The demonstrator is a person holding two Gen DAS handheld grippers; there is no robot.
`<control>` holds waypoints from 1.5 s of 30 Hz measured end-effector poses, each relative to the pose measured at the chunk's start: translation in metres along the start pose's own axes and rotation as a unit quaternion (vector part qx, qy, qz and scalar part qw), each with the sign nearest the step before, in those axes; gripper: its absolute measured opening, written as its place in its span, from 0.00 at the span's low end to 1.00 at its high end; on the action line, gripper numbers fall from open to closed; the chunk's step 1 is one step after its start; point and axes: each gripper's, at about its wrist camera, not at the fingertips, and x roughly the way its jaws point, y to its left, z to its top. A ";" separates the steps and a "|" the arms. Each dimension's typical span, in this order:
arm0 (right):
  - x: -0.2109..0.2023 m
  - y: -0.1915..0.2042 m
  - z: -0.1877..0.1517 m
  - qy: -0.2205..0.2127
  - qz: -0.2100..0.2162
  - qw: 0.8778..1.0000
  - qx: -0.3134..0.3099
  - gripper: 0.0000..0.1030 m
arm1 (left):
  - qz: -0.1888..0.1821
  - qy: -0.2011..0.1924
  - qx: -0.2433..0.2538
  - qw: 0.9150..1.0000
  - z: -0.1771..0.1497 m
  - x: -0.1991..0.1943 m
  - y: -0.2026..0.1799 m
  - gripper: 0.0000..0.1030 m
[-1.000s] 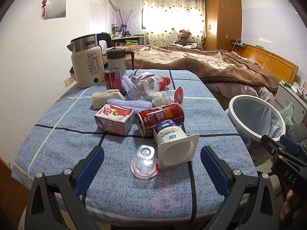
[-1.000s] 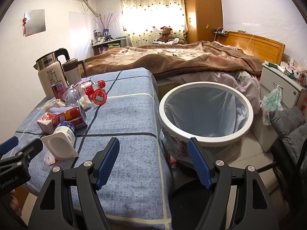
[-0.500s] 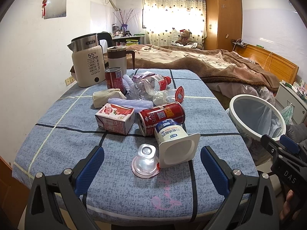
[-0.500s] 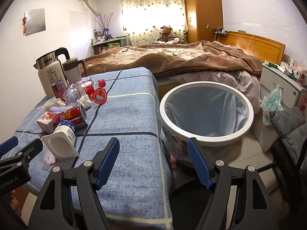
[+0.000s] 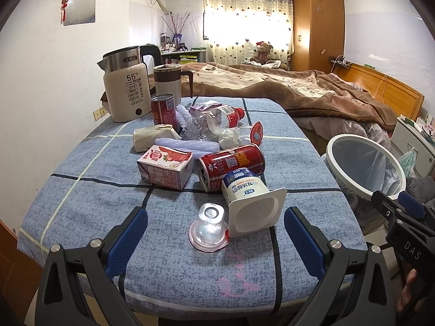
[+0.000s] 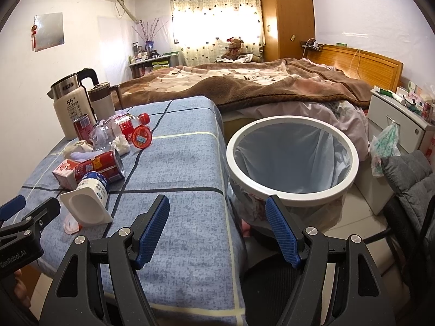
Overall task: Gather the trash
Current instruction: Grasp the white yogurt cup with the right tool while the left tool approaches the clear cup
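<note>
1. Fingers on the left gripper (image 5: 216, 237) are spread wide with nothing between them, blue pads (image 5: 127, 240) above the near edge of the table (image 5: 81, 198).
2. Right gripper (image 6: 217, 229) is likewise spread and empty, straddling the table's right edge and the bin (image 6: 292, 160).
3. Trash sits clustered mid-table on the blue checked cloth. Nearest to the left gripper: a clear plastic cup (image 5: 208, 226), upside down, touching a white yogurt cup (image 5: 251, 201) lying on its side with its mouth toward the camera.
4. Behind the yogurt cup: a red can (image 5: 231, 164) on its side, touching it. Just left of the can is a pink milk carton (image 5: 164, 167).
5. Further back: a purple wrapper (image 5: 190, 145), a beige packet (image 5: 153, 140), a crushed clear bottle (image 5: 217, 121) with a red cap, a crumpled tissue (image 5: 228, 140), a red foil lid (image 5: 257, 135) and a second red can (image 5: 163, 108) standing upright.
6. At the far left of the table (not trash by the look of them): a kettle (image 5: 126, 87) and a mug (image 5: 168, 84), side by side.
7. The bin stands on the floor just beside the table's right side, white rim, lined with a bag; its inside looks empty from the right wrist view.
8. Each gripper shows at the edge of the other's view; part of a hand (image 5: 407, 293) is visible under the right one.
</note>
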 end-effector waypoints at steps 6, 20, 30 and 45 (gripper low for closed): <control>0.001 0.001 0.000 0.003 0.000 1.000 -0.002 0.71 | 0.000 0.003 -0.003 1.000 0.000 0.001 0.003 0.99; 0.015 0.019 0.000 0.013 0.038 0.999 -0.016 0.71 | -0.013 0.016 -0.016 1.000 -0.006 0.009 0.025 0.99; 0.035 0.068 0.004 0.035 0.180 0.982 -0.047 0.71 | -0.005 0.043 -0.051 0.998 -0.023 0.018 0.079 0.99; 0.068 0.108 -0.003 0.054 0.165 0.977 -0.121 0.65 | -0.055 0.064 -0.044 0.995 -0.027 0.036 0.083 0.99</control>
